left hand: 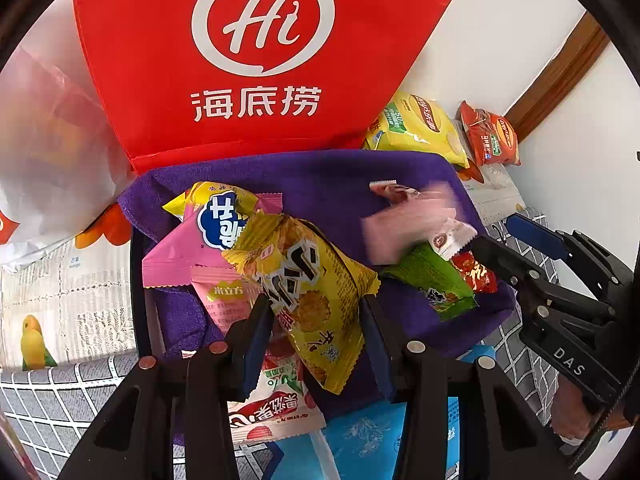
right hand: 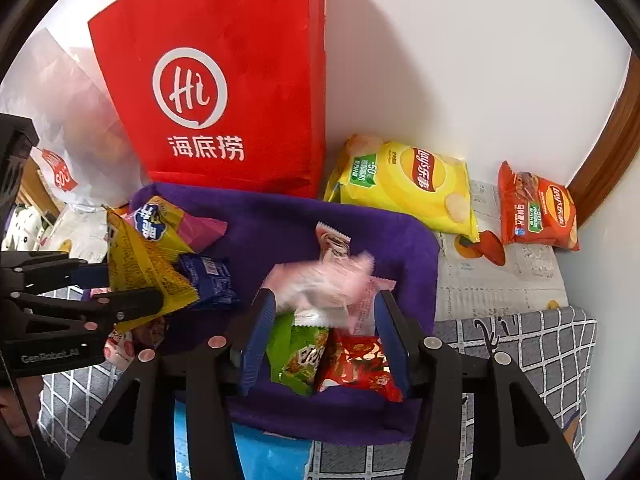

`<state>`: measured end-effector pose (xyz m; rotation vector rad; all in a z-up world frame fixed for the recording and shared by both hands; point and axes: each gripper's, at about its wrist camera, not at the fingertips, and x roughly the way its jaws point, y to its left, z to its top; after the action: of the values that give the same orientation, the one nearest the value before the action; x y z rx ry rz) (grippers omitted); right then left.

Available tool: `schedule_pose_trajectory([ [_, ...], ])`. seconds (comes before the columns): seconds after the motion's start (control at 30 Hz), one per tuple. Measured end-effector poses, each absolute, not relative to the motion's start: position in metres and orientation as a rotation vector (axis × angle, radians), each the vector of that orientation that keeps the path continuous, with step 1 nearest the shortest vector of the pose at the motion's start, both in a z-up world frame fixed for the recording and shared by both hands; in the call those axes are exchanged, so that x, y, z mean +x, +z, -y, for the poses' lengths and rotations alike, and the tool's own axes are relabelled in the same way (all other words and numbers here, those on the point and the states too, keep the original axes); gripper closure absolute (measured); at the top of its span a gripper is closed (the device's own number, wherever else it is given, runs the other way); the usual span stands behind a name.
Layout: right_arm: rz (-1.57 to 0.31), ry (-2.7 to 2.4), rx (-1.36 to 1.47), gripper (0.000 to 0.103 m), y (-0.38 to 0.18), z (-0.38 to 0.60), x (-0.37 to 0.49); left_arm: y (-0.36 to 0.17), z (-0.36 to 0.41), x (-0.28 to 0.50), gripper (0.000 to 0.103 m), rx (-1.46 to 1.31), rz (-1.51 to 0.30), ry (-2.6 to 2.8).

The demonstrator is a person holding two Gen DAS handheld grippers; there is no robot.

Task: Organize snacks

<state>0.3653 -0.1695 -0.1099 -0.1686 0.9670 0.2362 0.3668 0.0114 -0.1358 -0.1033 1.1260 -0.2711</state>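
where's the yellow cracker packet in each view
Left wrist: the yellow cracker packet hangs at centre, between the left gripper's closed jaws, over the purple towel.
Right wrist: the packet is at the left edge, pinched by the left gripper coming in from the side.
Shared landmark: the red bag standing behind the towel.

A plain white painted wall [right hand: 460, 60] backs the work surface and meets a second white wall at a corner, where a brown wooden trim strip [right hand: 608, 152] runs diagonally up the right side. The surface is covered by a grey cloth with a white grid pattern [right hand: 532, 344], and farther back by a pale newspaper-print sheet with orange fruit motifs [right hand: 496, 276]. Lighting is bright and even, with a soft shadow falling on the wall.
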Motion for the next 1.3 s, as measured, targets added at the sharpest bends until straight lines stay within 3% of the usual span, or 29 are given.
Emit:
schedule_pose_trajectory([
  [0.63,-0.909,0.248,-0.196,0.051,-0.096,0.166,0.355,-0.137,-0.010,0.368,0.059,-0.090,-1.134,-0.260],
  [0.7,-0.908,0.247,-0.198,0.051,-0.096,0.165,0.354,-0.136,-0.011,0.368,0.054,-0.096,-1.135,-0.262],
  [0.77,-0.908,0.245,-0.199,0.051,-0.096,0.165,0.354,-0.132,-0.011,0.366,0.042,-0.090,-1.126,-0.255],
  [0.87,-0.898,0.236,-0.196,0.051,-0.093,0.165,0.353,-0.122,-0.012,0.361,0.036,-0.077,-1.092,-0.250],
  [1.3,-0.830,0.166,-0.144,0.051,-0.065,0.172,0.338,-0.083,-0.023,0.339,0.034,-0.111,-1.010,-0.276],
])
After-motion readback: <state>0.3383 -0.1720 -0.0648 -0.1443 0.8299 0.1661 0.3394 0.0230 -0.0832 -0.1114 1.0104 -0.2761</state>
